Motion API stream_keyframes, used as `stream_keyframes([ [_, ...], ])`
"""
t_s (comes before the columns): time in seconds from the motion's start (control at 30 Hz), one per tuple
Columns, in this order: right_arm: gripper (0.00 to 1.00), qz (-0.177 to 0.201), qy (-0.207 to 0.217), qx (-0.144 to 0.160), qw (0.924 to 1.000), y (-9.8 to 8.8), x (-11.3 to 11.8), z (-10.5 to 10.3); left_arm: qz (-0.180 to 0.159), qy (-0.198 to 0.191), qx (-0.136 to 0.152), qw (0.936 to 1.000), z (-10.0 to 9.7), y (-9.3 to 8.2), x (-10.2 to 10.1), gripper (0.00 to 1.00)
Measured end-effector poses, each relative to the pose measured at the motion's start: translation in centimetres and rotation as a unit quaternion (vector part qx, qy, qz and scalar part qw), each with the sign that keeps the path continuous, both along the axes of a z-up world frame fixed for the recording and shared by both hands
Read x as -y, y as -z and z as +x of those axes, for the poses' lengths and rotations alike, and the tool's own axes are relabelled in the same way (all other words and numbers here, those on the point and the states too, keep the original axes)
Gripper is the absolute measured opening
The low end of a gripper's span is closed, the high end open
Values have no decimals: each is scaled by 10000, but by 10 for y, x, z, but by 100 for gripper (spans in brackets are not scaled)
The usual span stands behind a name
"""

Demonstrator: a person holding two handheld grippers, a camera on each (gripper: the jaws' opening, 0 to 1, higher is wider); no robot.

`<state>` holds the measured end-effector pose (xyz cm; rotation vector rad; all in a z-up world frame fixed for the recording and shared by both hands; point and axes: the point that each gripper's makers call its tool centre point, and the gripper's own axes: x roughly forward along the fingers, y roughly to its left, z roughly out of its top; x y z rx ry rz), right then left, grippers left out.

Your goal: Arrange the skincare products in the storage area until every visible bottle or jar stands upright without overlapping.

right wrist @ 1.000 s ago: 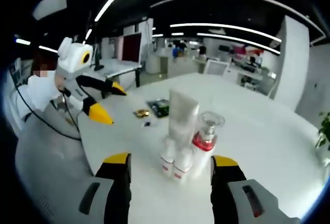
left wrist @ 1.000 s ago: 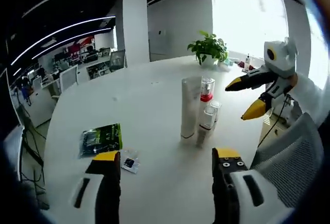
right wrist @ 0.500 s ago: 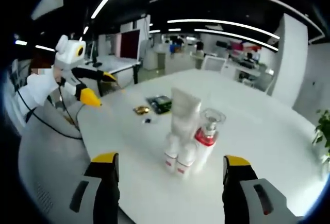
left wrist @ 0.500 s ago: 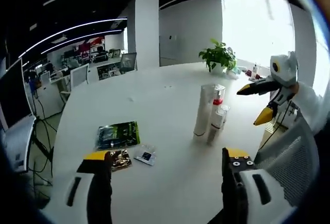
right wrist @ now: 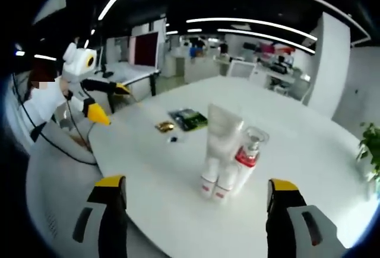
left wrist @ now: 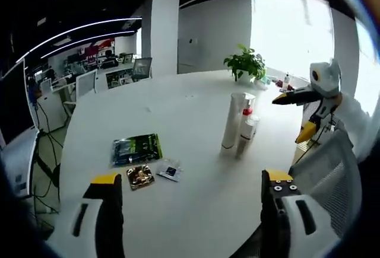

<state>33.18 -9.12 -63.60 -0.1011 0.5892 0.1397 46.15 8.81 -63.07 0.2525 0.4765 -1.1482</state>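
Observation:
A tight cluster of skincare products stands upright on the white round table [left wrist: 178, 115]: a tall white tube [left wrist: 230, 122] [right wrist: 221, 134], a clear pump bottle with a red band [left wrist: 246, 115] [right wrist: 248, 154], and two small white bottles [right wrist: 215, 185] [left wrist: 243, 139] in front. My left gripper [left wrist: 193, 190] is open, well back from the cluster at the table's near edge. My right gripper [right wrist: 196, 196] is open too, jaws wide on either side of the cluster but short of it. Each gripper shows in the other's view, open, off the table edge [left wrist: 300, 115] [right wrist: 98, 101].
A green sachet [left wrist: 136, 149] [right wrist: 189, 118], a gold packet [left wrist: 140, 176] [right wrist: 164, 127] and a small clear packet [left wrist: 169, 170] lie flat on the table. A potted plant [left wrist: 245, 63] stands at the far edge. A grey mesh chair [left wrist: 326, 175] is beside me.
Both grippers have drawn back from the cluster and their jaws have spread wider. The products stand as before.

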Motion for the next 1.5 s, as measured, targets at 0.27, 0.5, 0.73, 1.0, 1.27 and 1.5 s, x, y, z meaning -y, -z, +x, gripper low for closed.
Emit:
stream_keyframes([
  [0.27, 99, -16, 119, -47, 9999, -1, -9, -4, -58, 19, -16, 10000, -2, -4, -12, 99],
  [0.5, 99, -54, 177, -26, 9998, -3, -18, 0, -60, 206, -83, 9997, -9, -4, -14, 99],
  [0.73, 99, -132, 118, -57, 9998, -7, -28, 6, -103, 234, -100, 9996, -11, -9, -25, 99],
  [1.0, 99, -241, 61, 175, 9995, -25, -42, 12, -111, 76, -135, 9998, -1, -6, -37, 99],
  [1.27, 96, -401, -215, 478, 9978, -47, -61, 26, -226, 170, -198, 9994, -4, -3, -33, 99],
  [1.5, 90, -476, -656, 760, 9938, -61, -85, 48, -235, 205, -192, 9993, -5, 1, -36, 99],
])
